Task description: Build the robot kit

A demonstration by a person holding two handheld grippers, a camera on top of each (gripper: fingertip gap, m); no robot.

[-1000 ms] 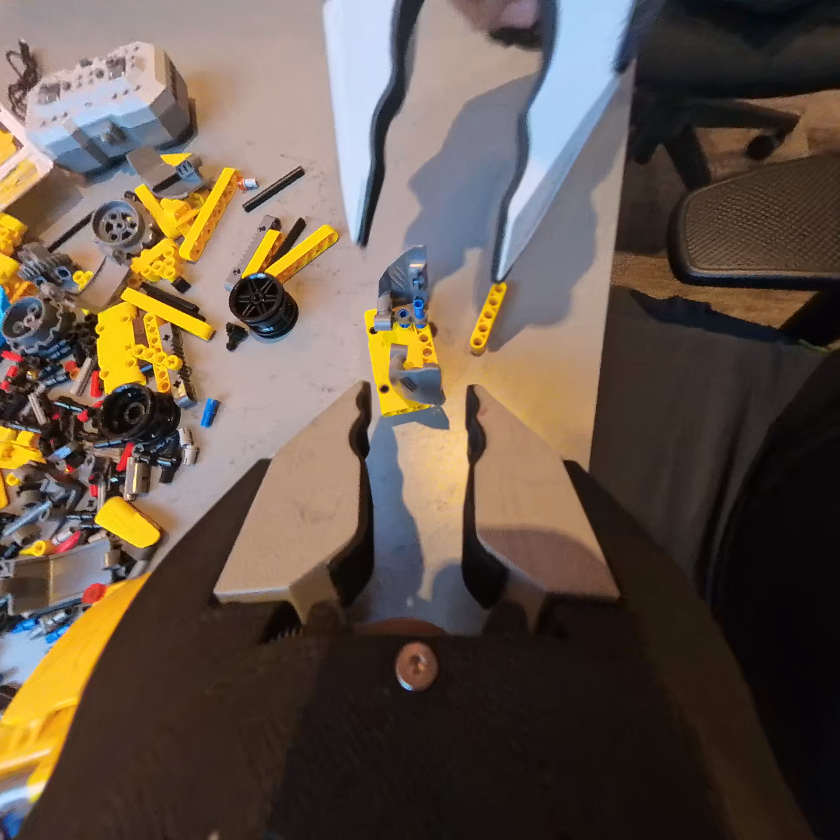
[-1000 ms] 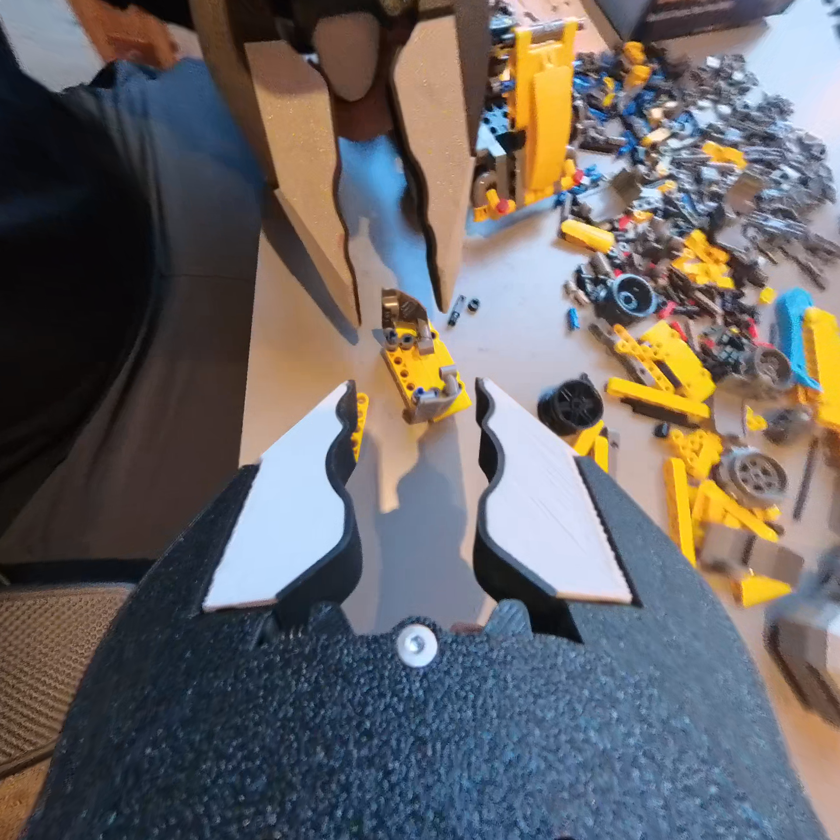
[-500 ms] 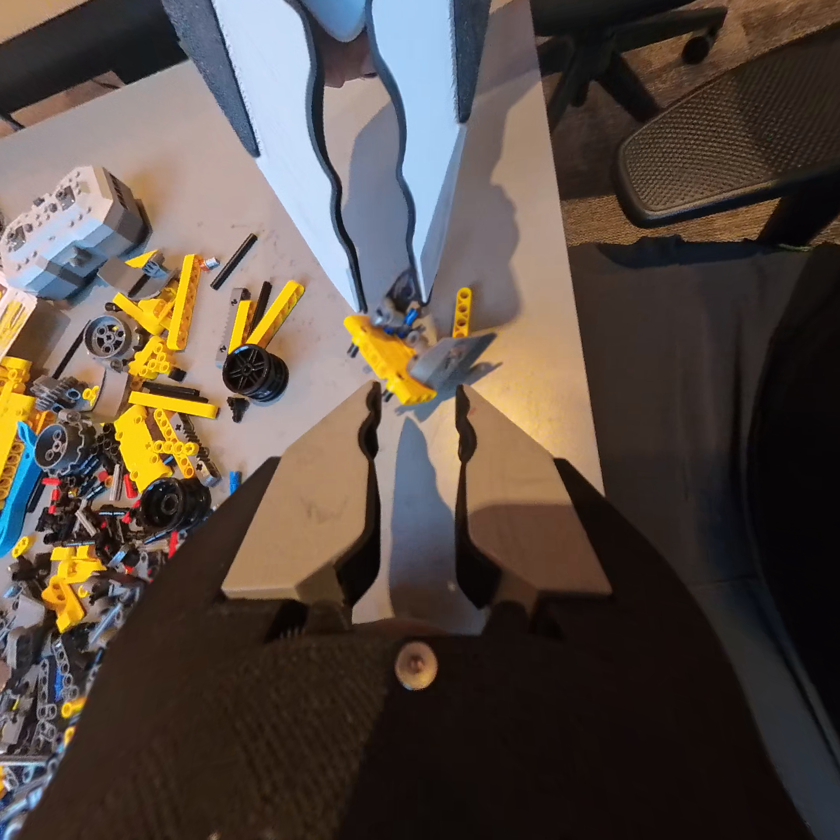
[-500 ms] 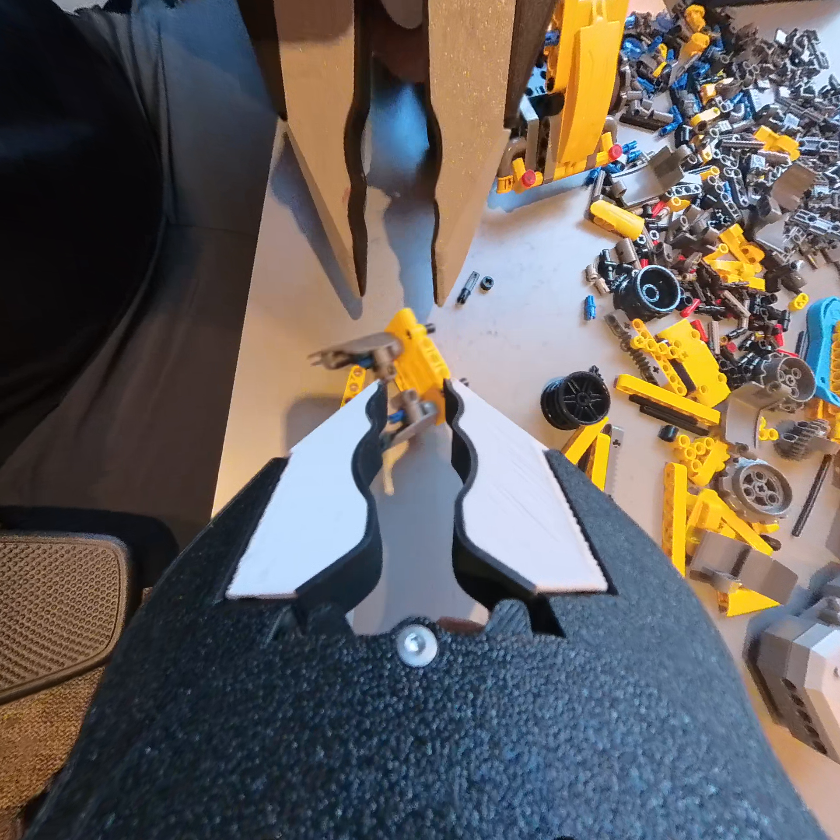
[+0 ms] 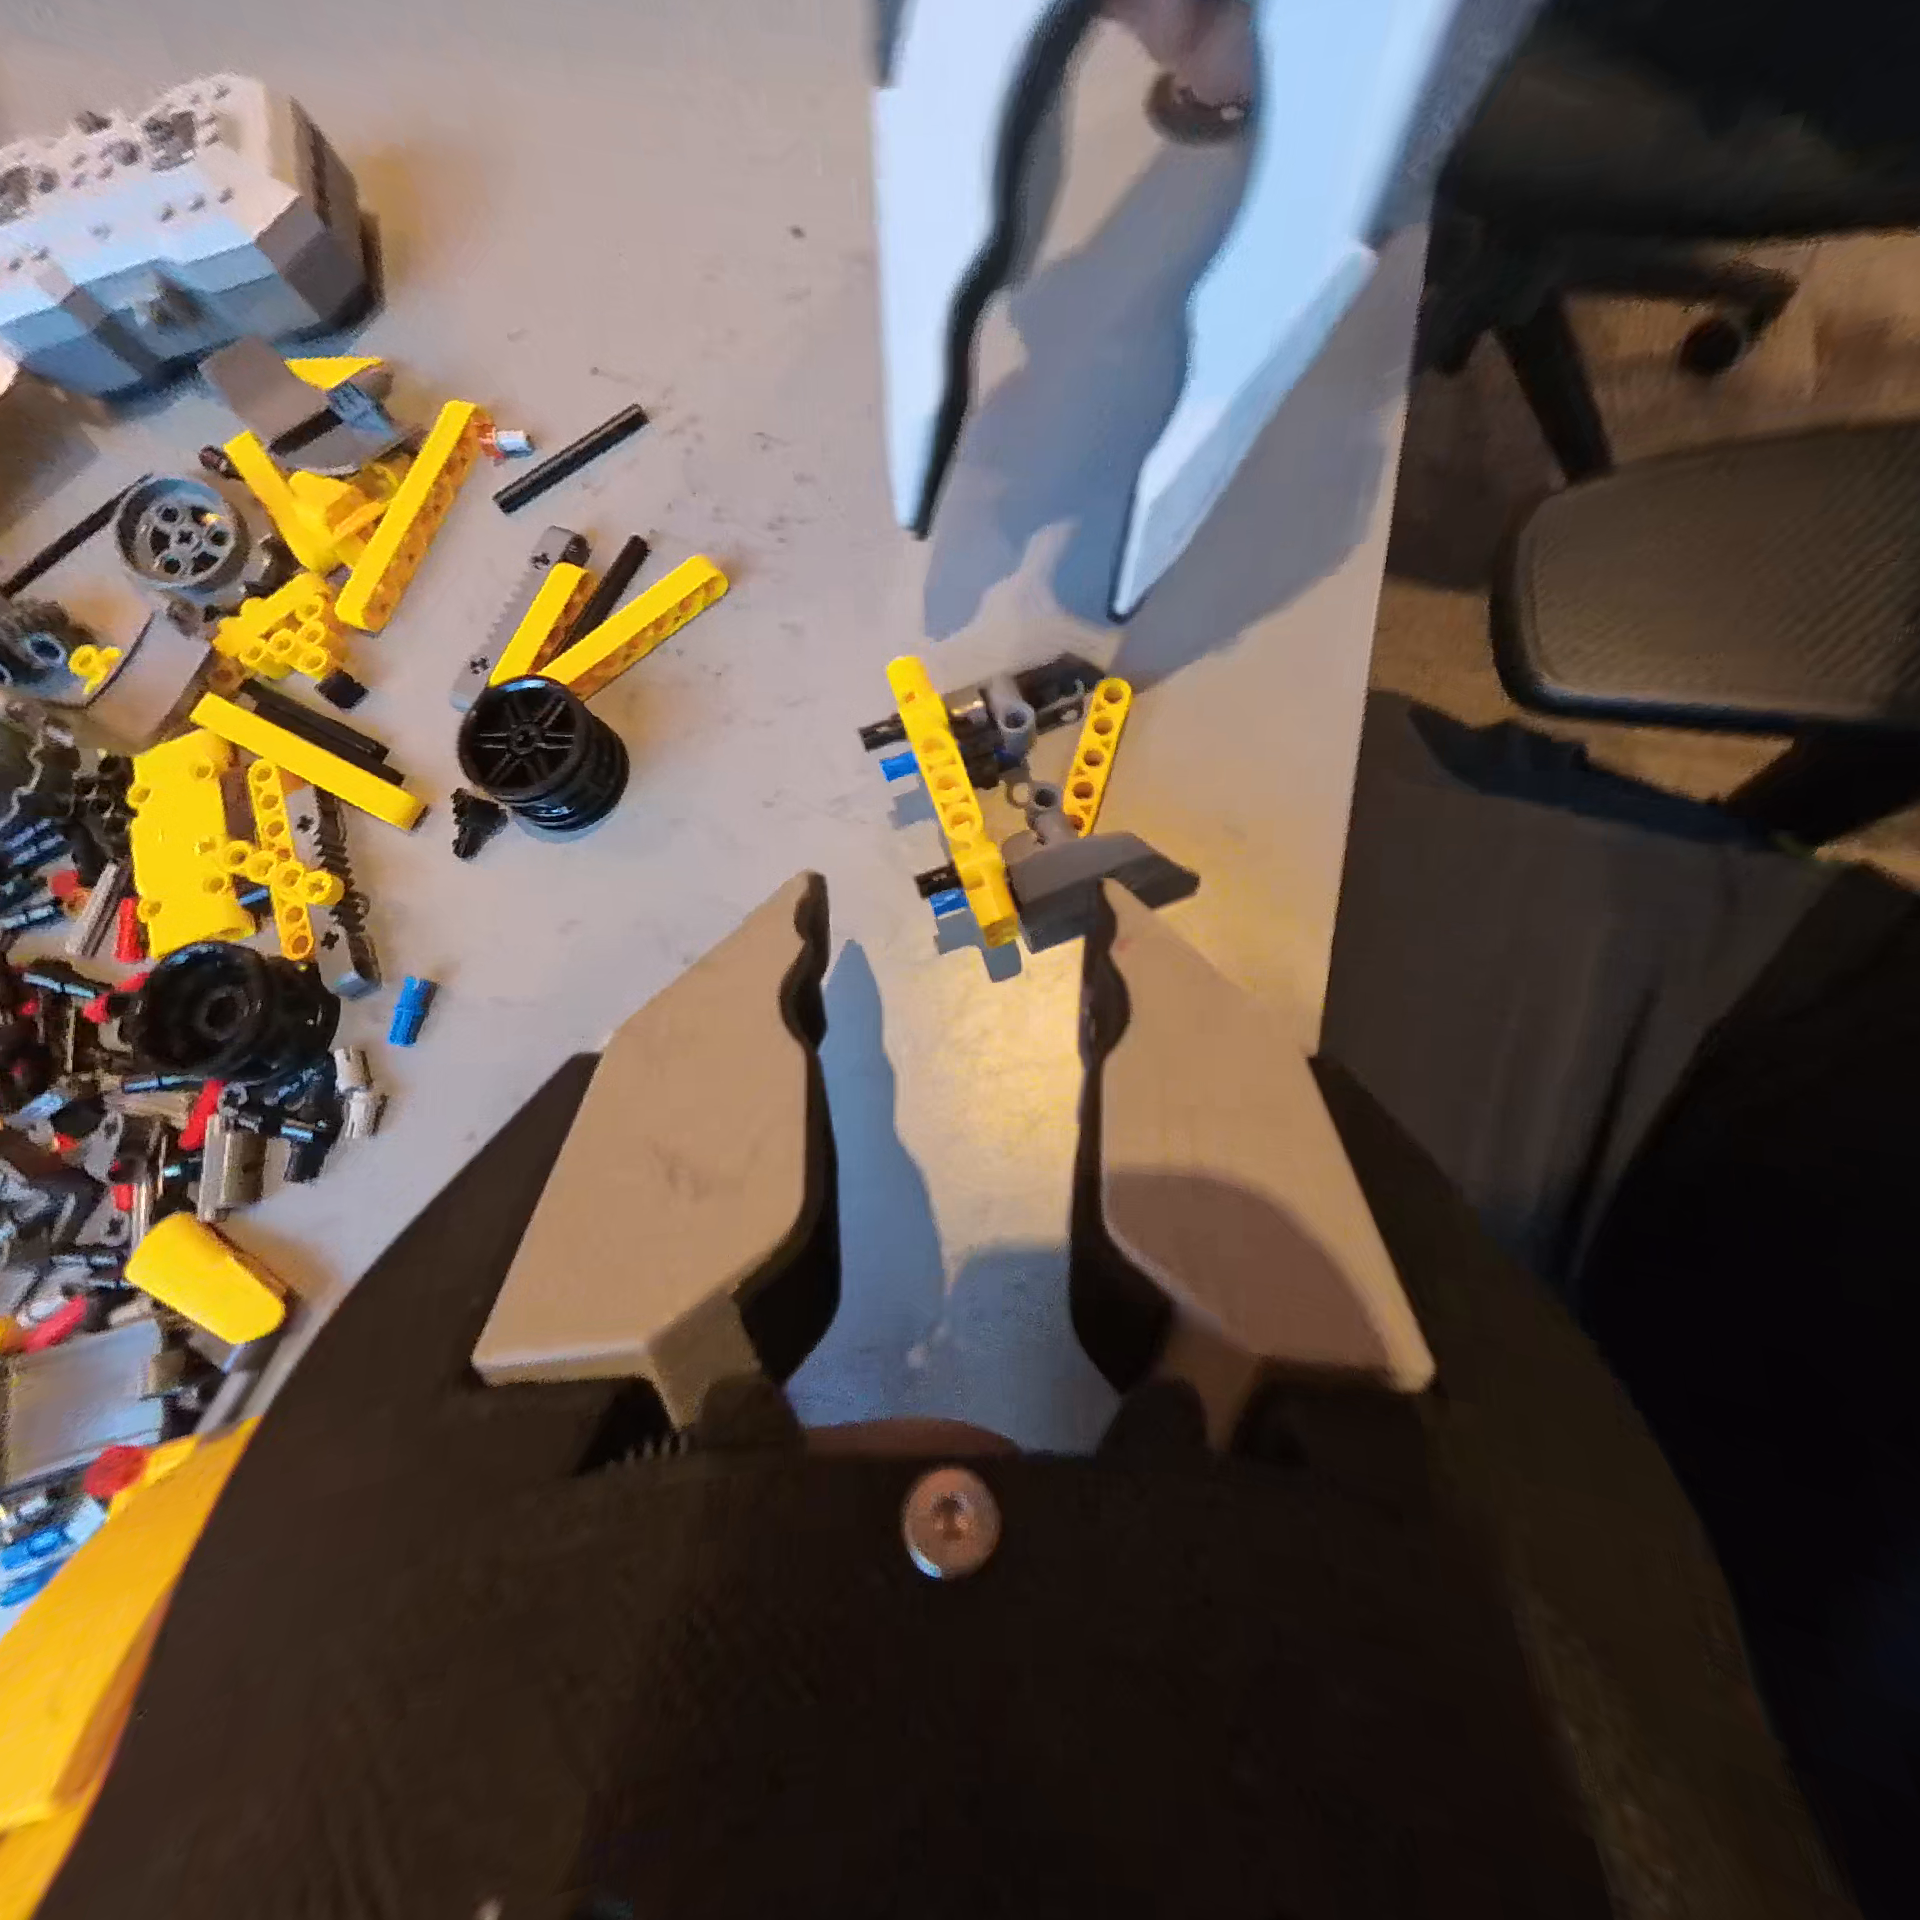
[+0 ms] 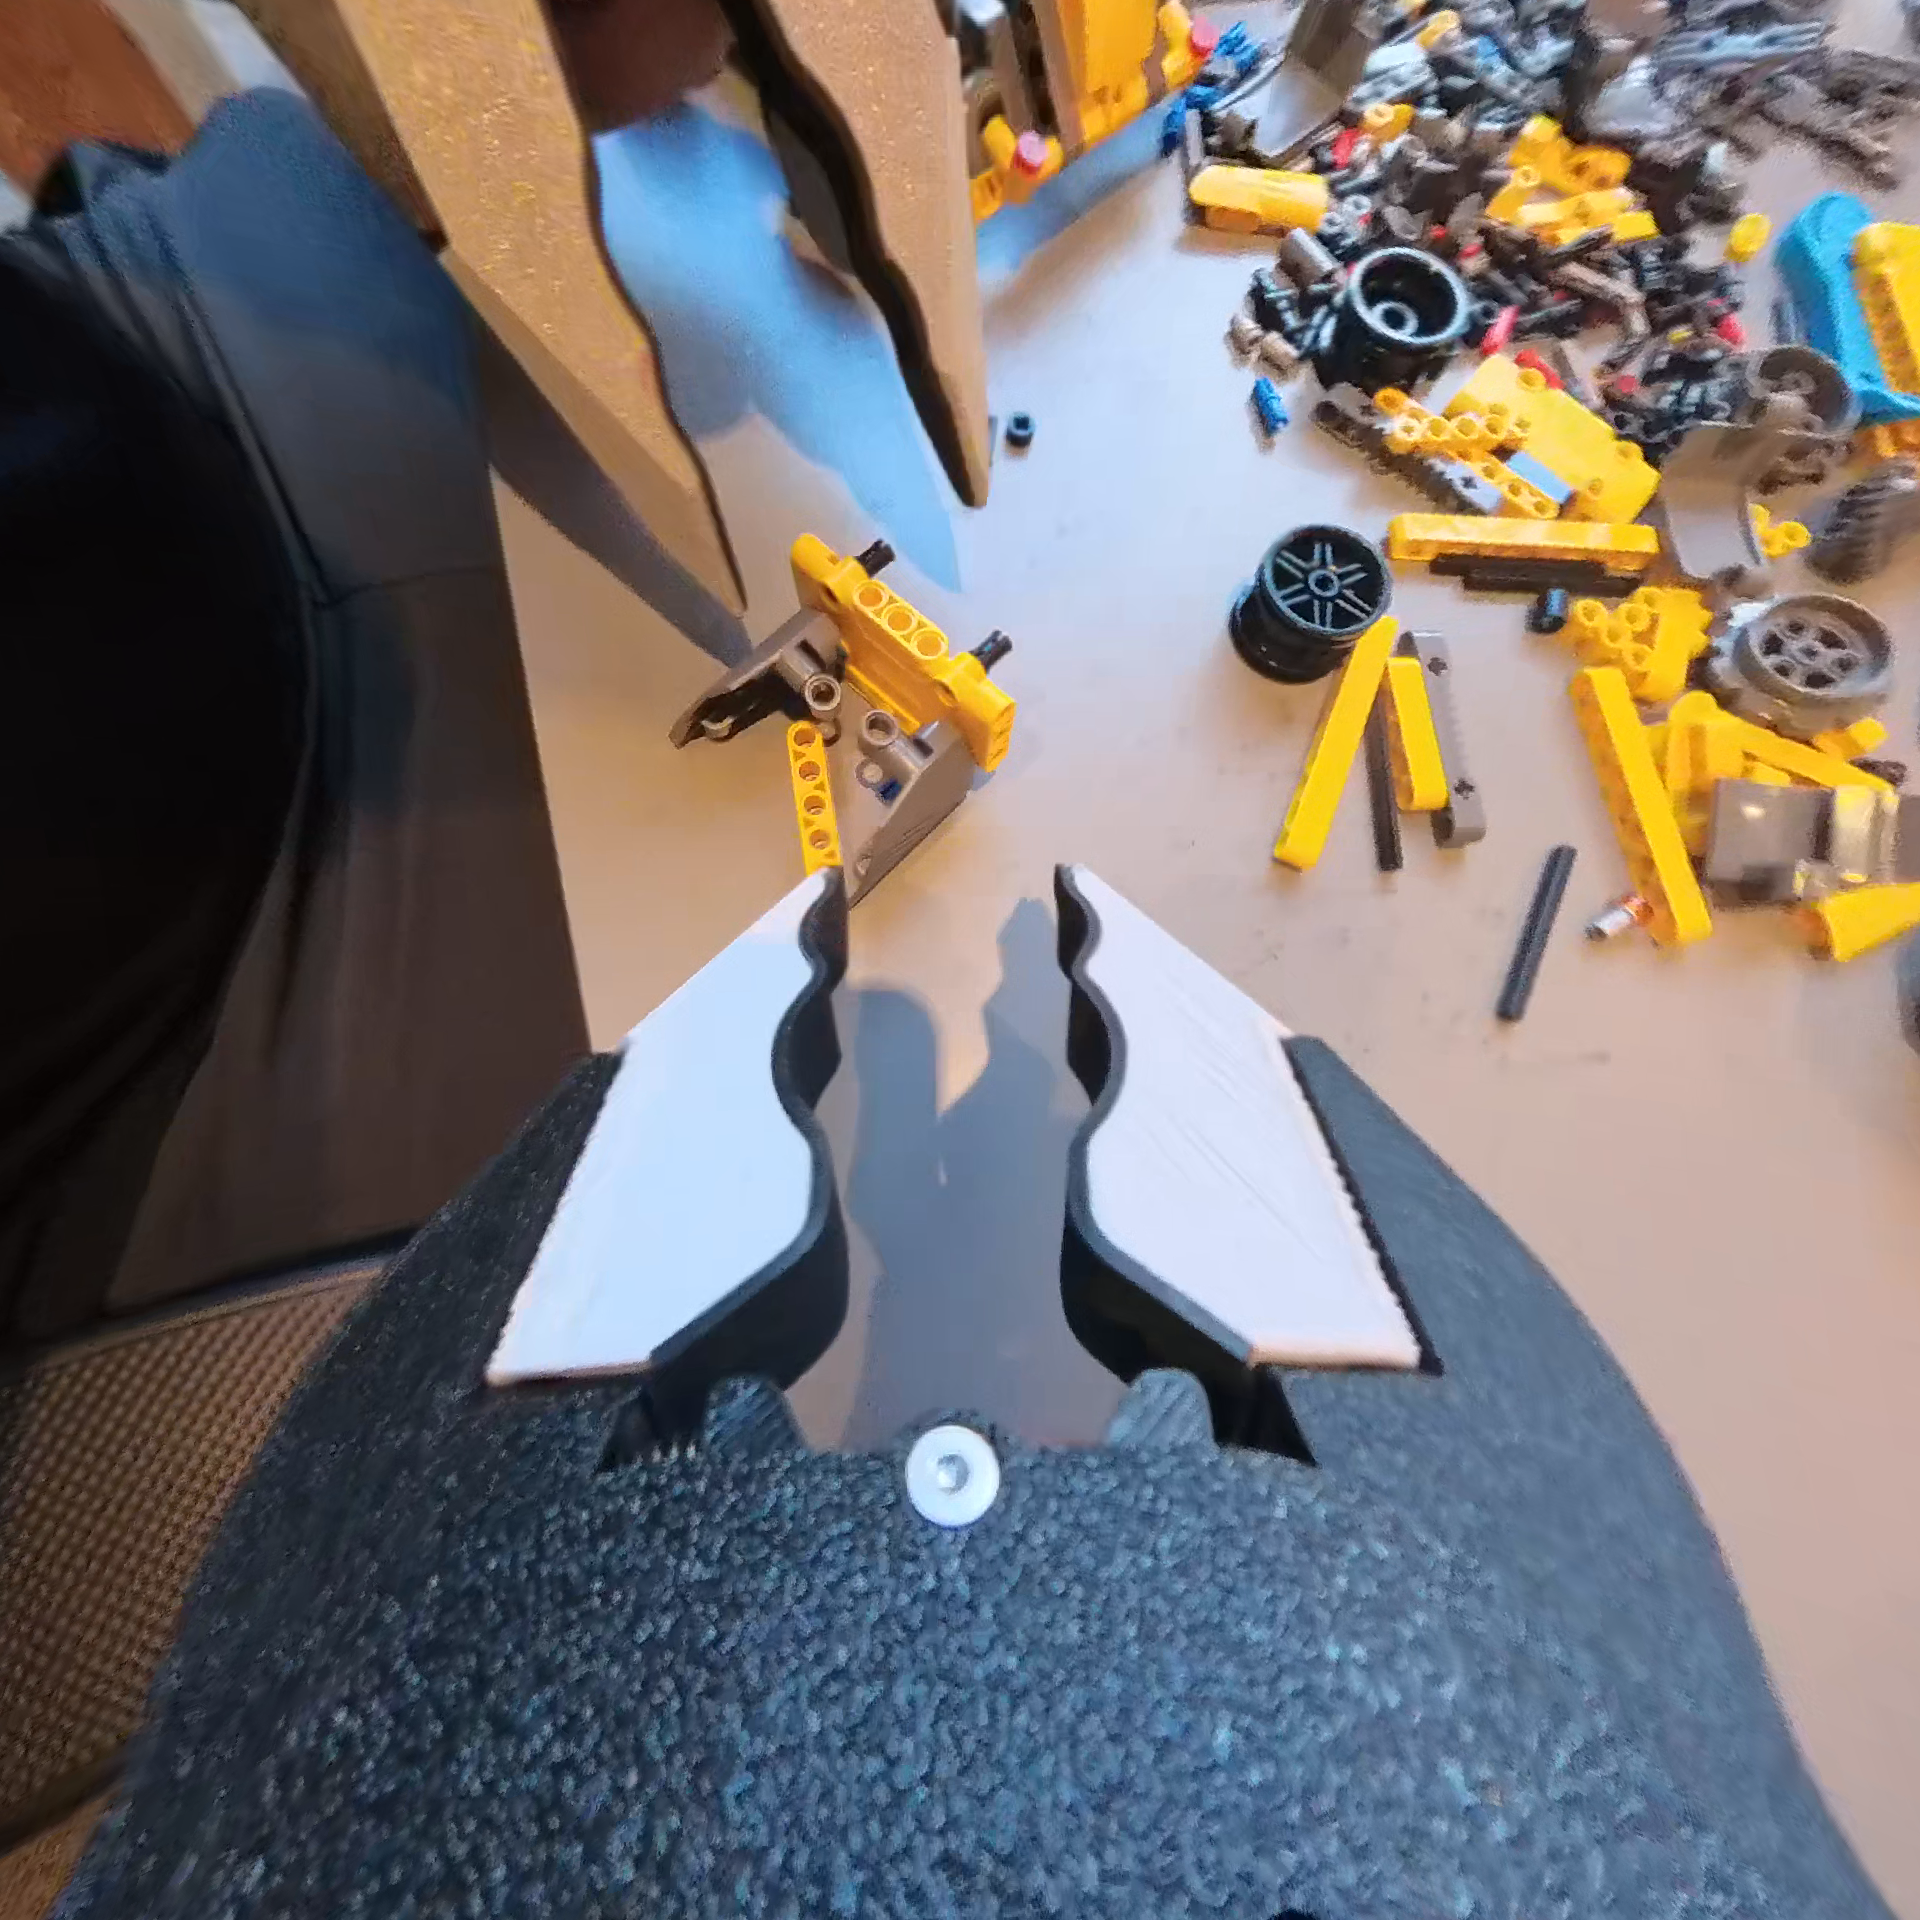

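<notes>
Between both spread tongs, left, right, yellow-grey brick assembly, far tongs blurred, cropped

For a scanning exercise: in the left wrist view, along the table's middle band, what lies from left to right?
Grey wheel → black wheel → yellow-grey assembly → chair.

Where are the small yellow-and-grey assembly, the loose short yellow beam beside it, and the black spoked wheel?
small yellow-and-grey assembly (image 5: 951, 774), left wrist view, on its yellow beam.
short yellow beam (image 5: 1096, 748), left wrist view, mid-length on its holed face.
black spoked wheel (image 6: 1320, 587), right wrist view, on the hub.
</notes>
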